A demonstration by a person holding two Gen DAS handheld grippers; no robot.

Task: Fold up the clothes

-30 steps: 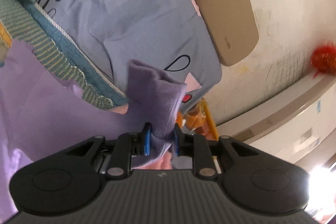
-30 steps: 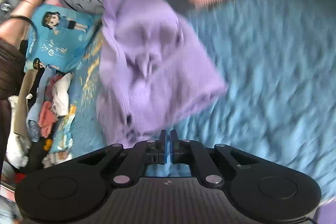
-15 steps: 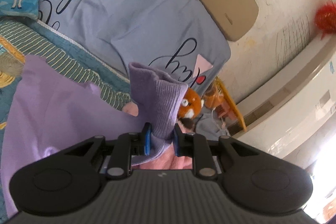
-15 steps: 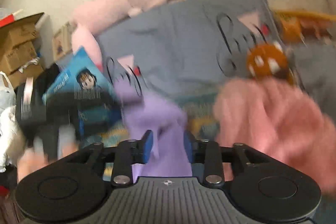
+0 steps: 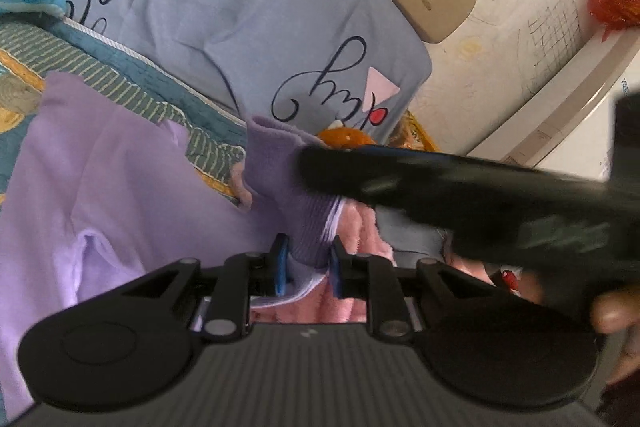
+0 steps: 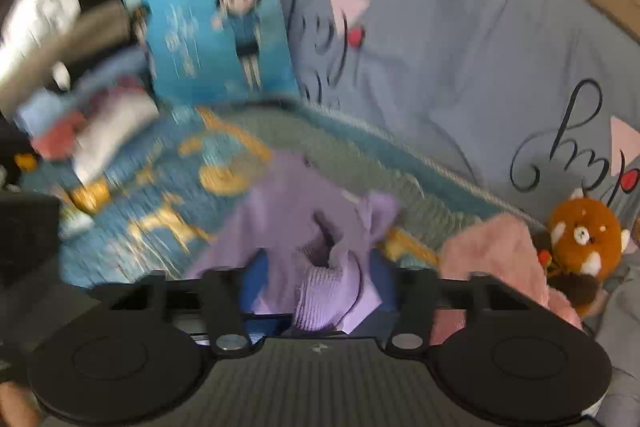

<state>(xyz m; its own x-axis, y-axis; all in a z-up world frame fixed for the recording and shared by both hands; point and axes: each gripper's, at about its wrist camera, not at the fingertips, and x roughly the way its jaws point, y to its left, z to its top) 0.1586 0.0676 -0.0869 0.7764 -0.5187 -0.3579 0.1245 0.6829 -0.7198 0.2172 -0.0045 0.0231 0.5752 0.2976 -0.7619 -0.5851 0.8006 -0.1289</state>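
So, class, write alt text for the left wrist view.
The left gripper pinches the ribbed cuff of a purple sweater above a bed. The blurred right gripper crosses in front; behind lie a grey-blue duvet and pink fleece.

Your left wrist view is bright and mostly sharp, though the right gripper [image 5: 460, 195] crossing it is smeared by motion. Your right wrist view is blurred throughout, worst at its left side. Both bend strongly at their rims, with soft, even daylight.
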